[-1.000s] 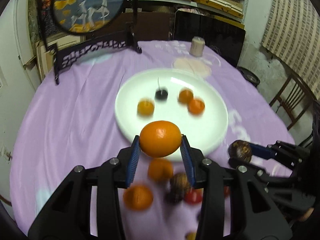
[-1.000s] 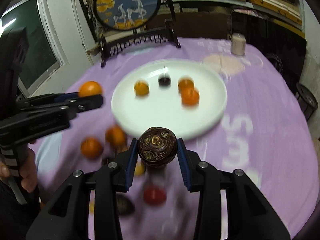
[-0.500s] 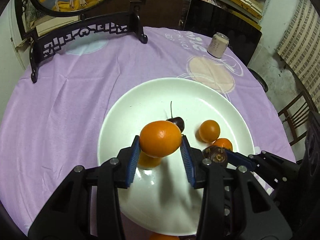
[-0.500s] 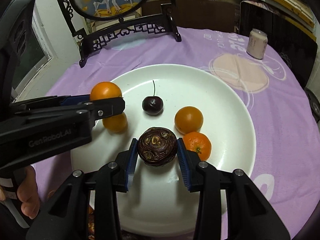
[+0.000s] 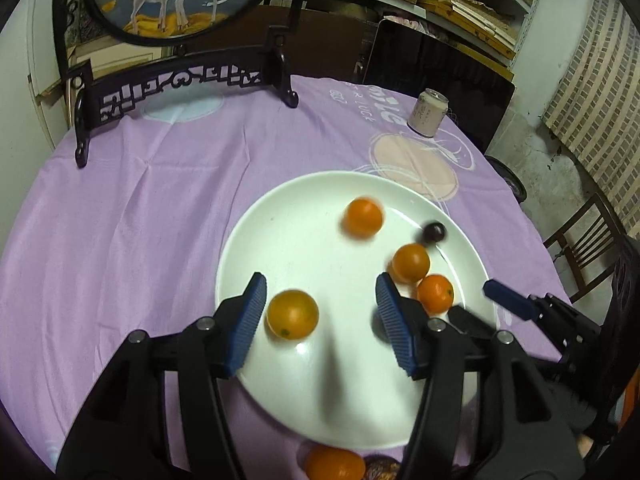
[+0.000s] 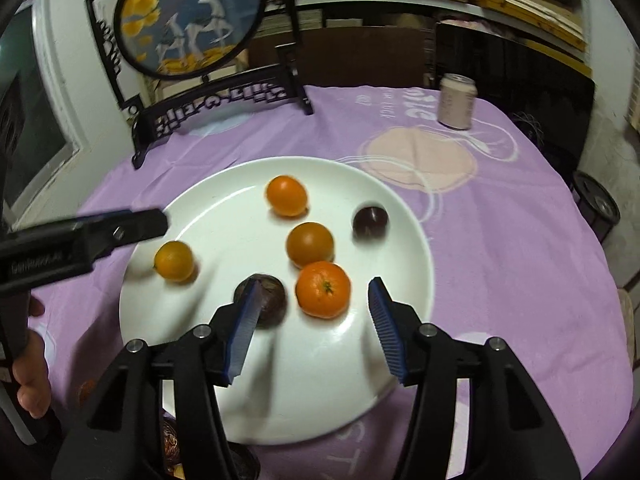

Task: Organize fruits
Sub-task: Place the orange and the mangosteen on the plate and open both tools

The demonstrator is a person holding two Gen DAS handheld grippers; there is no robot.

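Purple tablecloth (image 6: 500, 260) covers the round table, with a black carved stand holding a round deer painting (image 6: 188, 20) at the far edge and a pale can (image 6: 457, 101) far right. White plate (image 6: 224, 408) sits mid-table, holds all the sorted fruit. Left gripper (image 5: 320, 320) over the plate's near-left part, jaws spread wide, gripping nothing; an orange (image 5: 292, 314) lies on the plate between its blue pads, just beside the left pad, apparently not touching. Right gripper (image 6: 312, 328) over the plate's near part, jaws also wide apart, empty. Dark brown passion fruit (image 6: 268, 300) rests on the plate, partly behind its left pad; contact unclear. Tangerine (image 6: 323, 289) with a green stem mark sits on the plate between the right gripper's pads, clear of both. Darker orange (image 6: 309, 244) just behind it, touching or nearly so. Another orange (image 6: 286, 195) further back, slightly blurred. Dark cherry-like fruit (image 6: 370, 222) toward the plate's right rim, blurred. More fruit (image 5: 334, 464) off the plate at the near edge.
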